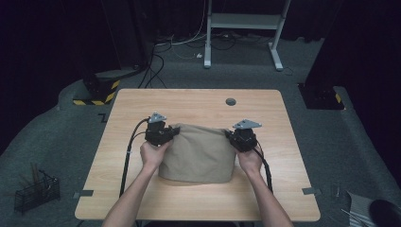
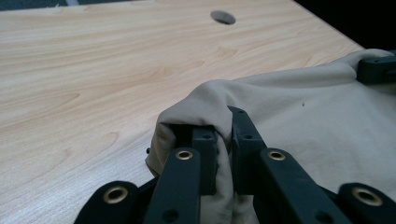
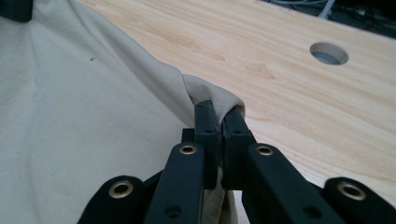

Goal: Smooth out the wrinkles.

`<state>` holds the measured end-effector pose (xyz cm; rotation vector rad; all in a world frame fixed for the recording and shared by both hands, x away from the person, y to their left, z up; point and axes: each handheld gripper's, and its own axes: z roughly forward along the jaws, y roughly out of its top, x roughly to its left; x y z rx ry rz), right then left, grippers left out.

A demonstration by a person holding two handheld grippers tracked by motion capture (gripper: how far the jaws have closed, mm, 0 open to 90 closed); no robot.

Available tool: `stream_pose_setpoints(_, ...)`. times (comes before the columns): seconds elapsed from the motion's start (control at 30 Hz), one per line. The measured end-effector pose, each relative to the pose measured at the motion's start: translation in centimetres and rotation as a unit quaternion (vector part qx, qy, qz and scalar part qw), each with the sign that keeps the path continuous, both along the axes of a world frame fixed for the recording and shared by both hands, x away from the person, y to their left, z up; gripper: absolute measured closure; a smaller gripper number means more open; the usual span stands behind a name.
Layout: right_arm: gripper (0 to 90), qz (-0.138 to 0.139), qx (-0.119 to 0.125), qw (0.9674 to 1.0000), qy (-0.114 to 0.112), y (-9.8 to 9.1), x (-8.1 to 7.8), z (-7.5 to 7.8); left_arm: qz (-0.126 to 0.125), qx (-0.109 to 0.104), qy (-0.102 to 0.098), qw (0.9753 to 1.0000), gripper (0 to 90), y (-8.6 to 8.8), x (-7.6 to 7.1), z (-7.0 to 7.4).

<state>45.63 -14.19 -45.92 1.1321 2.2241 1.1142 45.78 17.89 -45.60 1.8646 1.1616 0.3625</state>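
Observation:
A beige cloth (image 1: 198, 153) lies folded on the middle of the wooden table (image 1: 198, 101). My left gripper (image 1: 176, 131) is shut on the cloth's far left corner, and my right gripper (image 1: 228, 134) is shut on its far right corner. In the left gripper view the black jaws pinch a bunched fold of the cloth (image 2: 299, 116) between them, left gripper (image 2: 224, 126). In the right gripper view the right gripper (image 3: 219, 119) clamps the cloth (image 3: 79, 107) at its corner in the same way. The cloth's far edge sits slightly raised between the two grippers.
A round cable hole (image 1: 231, 101) sits in the table's far side. Grey tape strips (image 1: 83, 193) mark the near corners. A wire basket (image 1: 37, 191) stands on the floor at the left, and a white desk frame (image 1: 243, 23) stands beyond the table.

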Motion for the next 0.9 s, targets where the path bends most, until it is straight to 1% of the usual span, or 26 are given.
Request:
stream_pose_setpoints(0.07, 87.7, -0.002, -0.003, 1.0000, 0.006, 0.1, 0.3, -0.5, 0.002, 0.006, 0.004, 1.0000, 82.9, -0.1, 0.3, -0.4)
stream_pose_setpoints(0.13, 87.7, -0.007, -0.005, 0.9999, 0.012, 0.2, 0.7, -0.9, 0.003, 0.006, 0.006, 1.0000, 82.8, -0.1, 0.6, -0.7)
stream_pose_setpoints(0.2, 87.6, -0.008, -0.004, 0.9999, 0.013, 0.3, 0.9, -1.1, 0.005, 0.004, 0.007, 1.0000, 82.8, -0.1, 0.8, -0.9)
stream_pose_setpoints(0.23, 87.6, -0.011, -0.005, 0.9998, 0.013, 0.3, 1.0, -1.2, 0.006, 0.001, 0.012, 0.9999, 82.8, 0.0, 0.9, -1.0)
stream_pose_setpoints(0.3, 87.6, -0.014, -0.004, 0.9998, 0.013, 0.4, 1.1, -1.4, 0.008, 0.001, 0.014, 0.9999, 82.8, 0.0, 1.1, -1.3)
stream_pose_setpoints(0.47, 87.4, -0.018, -0.010, 0.9997, 0.014, 0.7, 1.5, -1.9, 0.011, 0.008, 0.013, 0.9998, 82.5, 0.0, 1.4, -1.6)
stream_pose_setpoints(0.57, 87.2, -0.021, -0.016, 0.9994, 0.022, 0.8, 1.8, -2.4, 0.012, 0.012, 0.017, 0.9997, 82.4, -0.1, 1.6, -1.9)
stream_pose_setpoints(0.7, 87.2, -0.023, -0.021, 0.9990, 0.033, 1.0, 2.2, -3.0, 0.013, 0.011, 0.022, 0.9996, 82.3, -0.1, 1.8, -2.3)
stream_pose_setpoints(0.83, 87.2, -0.021, -0.026, 0.9988, 0.035, 1.1, 2.2, -3.2, 0.011, 0.020, 0.025, 0.9994, 82.4, -0.2, 1.9, -2.5)
stream_pose_setpoints(0.9, 87.2, -0.021, -0.028, 0.9986, 0.040, 1.2, 2.3, -3.3, 0.009, 0.021, 0.030, 0.9993, 82.8, -0.2, 1.8, -2.5)
